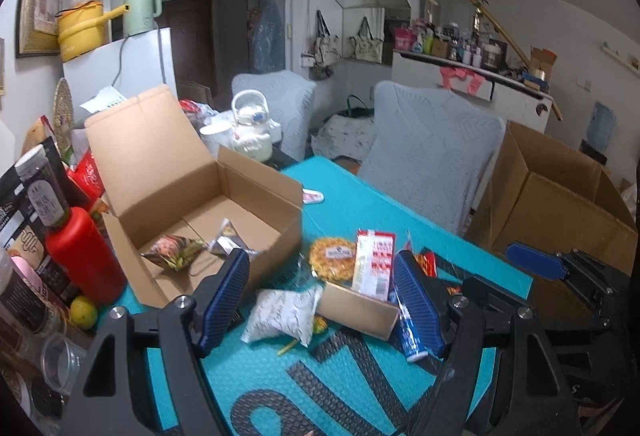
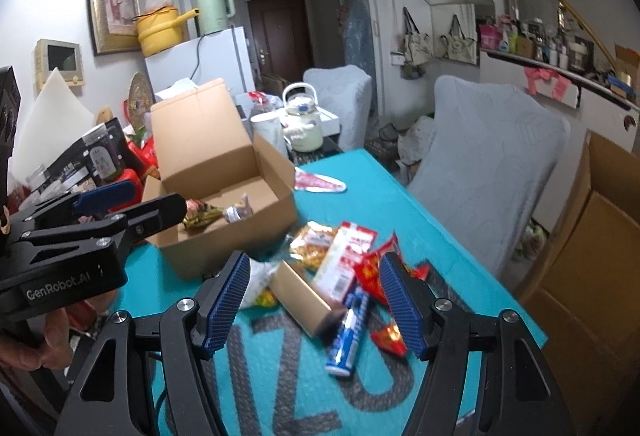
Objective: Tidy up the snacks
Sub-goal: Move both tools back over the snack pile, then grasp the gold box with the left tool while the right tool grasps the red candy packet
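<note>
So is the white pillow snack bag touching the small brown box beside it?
Touching. The left wrist view shows the white bag's right corner against the small brown box's left end, no mat visible between.

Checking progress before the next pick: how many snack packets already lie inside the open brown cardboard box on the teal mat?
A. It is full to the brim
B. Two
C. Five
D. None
B: the open brown cardboard box holds only a green-and-pink foil packet and a silvery triangular packet; the other snacks lie outside it on the teal mat.
</note>
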### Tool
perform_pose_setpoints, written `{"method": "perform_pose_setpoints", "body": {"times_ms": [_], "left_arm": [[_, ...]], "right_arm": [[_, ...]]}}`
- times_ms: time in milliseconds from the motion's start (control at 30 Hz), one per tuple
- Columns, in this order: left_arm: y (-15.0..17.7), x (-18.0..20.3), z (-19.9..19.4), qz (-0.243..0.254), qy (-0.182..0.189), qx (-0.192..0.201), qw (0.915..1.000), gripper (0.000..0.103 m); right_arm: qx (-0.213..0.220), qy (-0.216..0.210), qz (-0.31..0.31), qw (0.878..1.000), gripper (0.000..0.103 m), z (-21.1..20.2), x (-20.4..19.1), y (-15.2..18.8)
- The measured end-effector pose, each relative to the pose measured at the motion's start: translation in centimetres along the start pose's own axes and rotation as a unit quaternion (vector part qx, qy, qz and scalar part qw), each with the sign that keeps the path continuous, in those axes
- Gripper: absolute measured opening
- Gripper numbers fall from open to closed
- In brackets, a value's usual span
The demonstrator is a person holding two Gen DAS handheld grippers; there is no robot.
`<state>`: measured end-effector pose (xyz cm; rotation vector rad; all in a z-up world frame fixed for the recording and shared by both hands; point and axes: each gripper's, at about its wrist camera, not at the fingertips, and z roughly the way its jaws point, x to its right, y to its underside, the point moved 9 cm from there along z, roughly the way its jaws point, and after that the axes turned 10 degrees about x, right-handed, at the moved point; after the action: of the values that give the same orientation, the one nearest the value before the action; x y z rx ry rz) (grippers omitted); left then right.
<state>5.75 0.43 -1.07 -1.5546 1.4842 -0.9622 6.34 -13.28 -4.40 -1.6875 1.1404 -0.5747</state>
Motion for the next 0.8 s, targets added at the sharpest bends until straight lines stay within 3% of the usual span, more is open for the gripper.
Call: {"method": "perform_pose_setpoints", "body": {"times_ms": [300,800], "left_arm": [[2.7,1.0,1.8,-0.017,0.016,-0.031,0.9993,0.074],[6.8,2.6,6.8,-0.049,-0.007,-0.08,0.9955,0.074]], "right_arm": [[-0.012,0.033,0.008,0.999,0.068,0.2,3.0,2.6],[-0.068,0.055,0.042,0.995,0.068,5.0,8.2,7.4]]}}
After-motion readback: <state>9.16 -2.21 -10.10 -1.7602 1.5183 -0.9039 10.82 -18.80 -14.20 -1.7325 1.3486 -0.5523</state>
